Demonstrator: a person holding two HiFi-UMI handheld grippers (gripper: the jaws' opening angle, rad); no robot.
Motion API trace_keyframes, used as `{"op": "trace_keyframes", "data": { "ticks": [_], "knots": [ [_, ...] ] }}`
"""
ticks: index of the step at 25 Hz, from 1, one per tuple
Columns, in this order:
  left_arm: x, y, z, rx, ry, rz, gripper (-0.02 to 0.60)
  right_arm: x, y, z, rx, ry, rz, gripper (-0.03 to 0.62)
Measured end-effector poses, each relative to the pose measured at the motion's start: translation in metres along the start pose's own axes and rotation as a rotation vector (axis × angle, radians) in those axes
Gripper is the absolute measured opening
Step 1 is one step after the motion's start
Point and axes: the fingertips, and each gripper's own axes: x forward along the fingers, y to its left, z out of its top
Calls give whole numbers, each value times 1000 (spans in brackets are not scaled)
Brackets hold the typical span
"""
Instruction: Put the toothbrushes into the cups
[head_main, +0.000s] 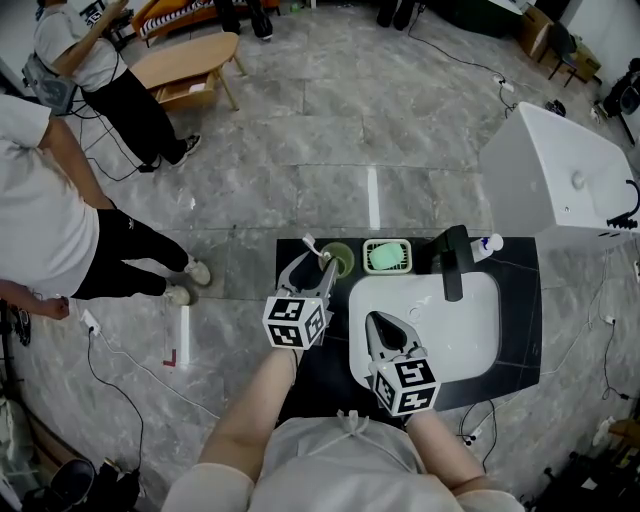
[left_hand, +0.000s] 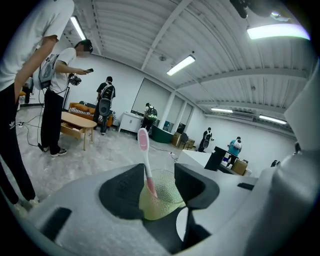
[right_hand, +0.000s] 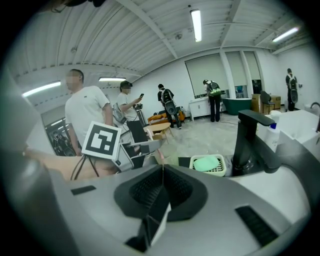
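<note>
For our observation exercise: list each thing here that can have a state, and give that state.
left gripper: open, empty
right gripper: shut, empty
cup: upright
toothbrush: standing in the cup, head up, leaning
soap dish: holds green soap
faucet: no water seen running

A grey tiled floor (head_main: 400, 130) is stretching away ahead of both pairs of jaws. Far ahead of the left jaws and to their left, a wooden table (left_hand: 75, 121) is standing before an orange sofa (left_hand: 80, 106), and people (left_hand: 106, 97) are standing along a white wall (left_hand: 122, 80). Above them tube lights (left_hand: 181, 65) are glowing on a ribbed white ceiling (left_hand: 140, 30). Far ahead of the right jaws, tall windows (right_hand: 225, 70) are filling the end wall. Below the right jaws a white sink (head_main: 470, 330) is sitting in a black counter (head_main: 520, 300), with a black tap (head_main: 452, 265) rising just ahead. A white box (head_main: 560, 170) is standing beyond, to the right.
</note>
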Motion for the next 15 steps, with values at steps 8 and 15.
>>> {"op": "trace_keyframes", "data": {
  "ticks": [8,15],
  "knots": [
    [-12,-6,4,-19,-14,-20,206,-2,3,3,-28,1,-1,28],
    [-59,-16,23,9,-80,32,88,-7,5,14,-72,-42,-26,28]
  ]
}}
